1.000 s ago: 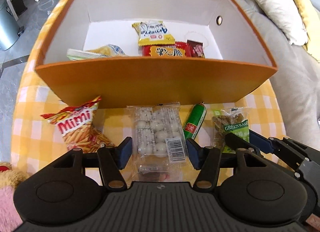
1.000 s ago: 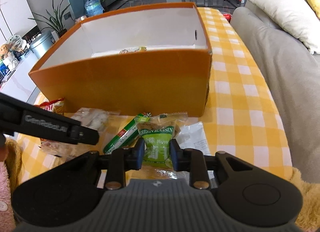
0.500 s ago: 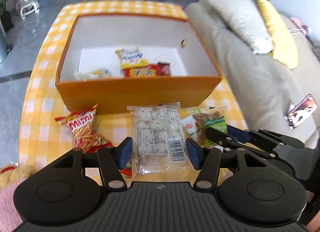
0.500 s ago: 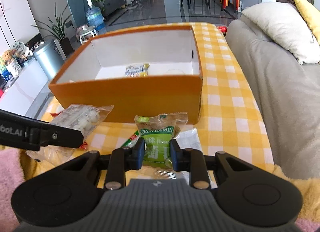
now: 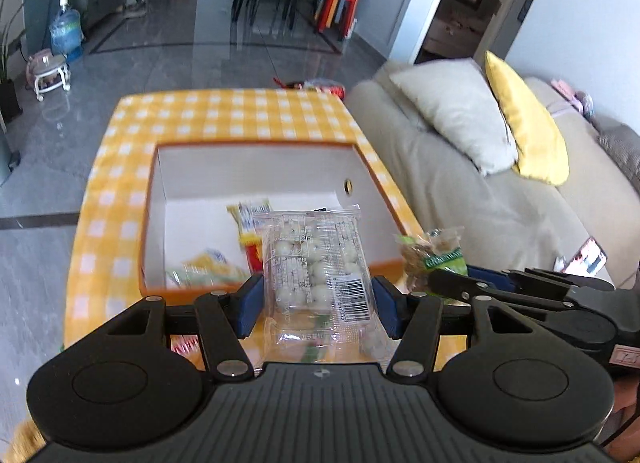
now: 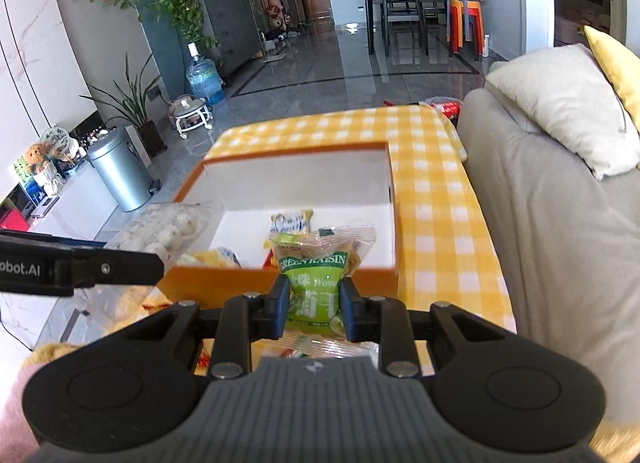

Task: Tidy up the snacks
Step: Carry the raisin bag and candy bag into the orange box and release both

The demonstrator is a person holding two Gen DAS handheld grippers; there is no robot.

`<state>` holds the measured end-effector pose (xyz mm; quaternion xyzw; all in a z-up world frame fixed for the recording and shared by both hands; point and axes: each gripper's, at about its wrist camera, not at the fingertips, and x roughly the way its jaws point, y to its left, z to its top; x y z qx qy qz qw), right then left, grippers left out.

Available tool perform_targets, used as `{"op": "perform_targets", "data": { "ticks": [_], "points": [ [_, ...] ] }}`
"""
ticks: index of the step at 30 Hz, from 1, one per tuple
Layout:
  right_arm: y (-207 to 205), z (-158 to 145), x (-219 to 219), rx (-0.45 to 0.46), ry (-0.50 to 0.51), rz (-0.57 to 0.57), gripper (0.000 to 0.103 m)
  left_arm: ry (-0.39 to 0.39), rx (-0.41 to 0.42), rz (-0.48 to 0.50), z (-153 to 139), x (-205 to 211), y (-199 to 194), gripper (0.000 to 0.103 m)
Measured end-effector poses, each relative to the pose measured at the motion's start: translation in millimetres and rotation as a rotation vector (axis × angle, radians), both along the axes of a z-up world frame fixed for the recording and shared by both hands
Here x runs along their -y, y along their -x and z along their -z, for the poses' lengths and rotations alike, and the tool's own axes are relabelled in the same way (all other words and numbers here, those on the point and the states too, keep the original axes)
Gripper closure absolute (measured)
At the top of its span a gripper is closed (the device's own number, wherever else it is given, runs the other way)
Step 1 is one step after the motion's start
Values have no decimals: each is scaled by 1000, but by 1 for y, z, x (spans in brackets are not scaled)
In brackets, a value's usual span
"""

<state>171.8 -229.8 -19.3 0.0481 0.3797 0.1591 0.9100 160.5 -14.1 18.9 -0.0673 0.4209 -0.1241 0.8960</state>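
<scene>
My left gripper is shut on a clear pack of white round candies, held in the air over the near wall of the orange box. My right gripper is shut on a green raisin packet, also lifted, above the box's near wall. Inside the box lie a yellow snack packet and other packets, partly hidden behind the held packs. From the left wrist view the raisin packet and the right gripper's finger show at the right; the candy pack shows at the left of the right wrist view.
The box stands on a table with a yellow checked cloth. A grey sofa with white and yellow cushions runs along the right side. A few snack packets lie on the cloth below the grippers. A metal bin stands on the floor at left.
Both grippers have risen with their packs off the cloth, and the box now sits lower and smaller in both views. The views tilted up, showing more of the room.
</scene>
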Motion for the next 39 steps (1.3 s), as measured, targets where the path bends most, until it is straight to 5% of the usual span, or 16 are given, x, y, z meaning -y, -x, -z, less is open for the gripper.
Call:
{"op": "perform_targets", "data": {
  "ticks": [13,39],
  "points": [
    [-78,-15,-23,-73,19,-61,79,-41,-7,-26,-2,-12,-68,37],
    [-168,97,-96,-228,537,-215,79,-252,-250,8,108,-6,-160,37]
  ]
}}
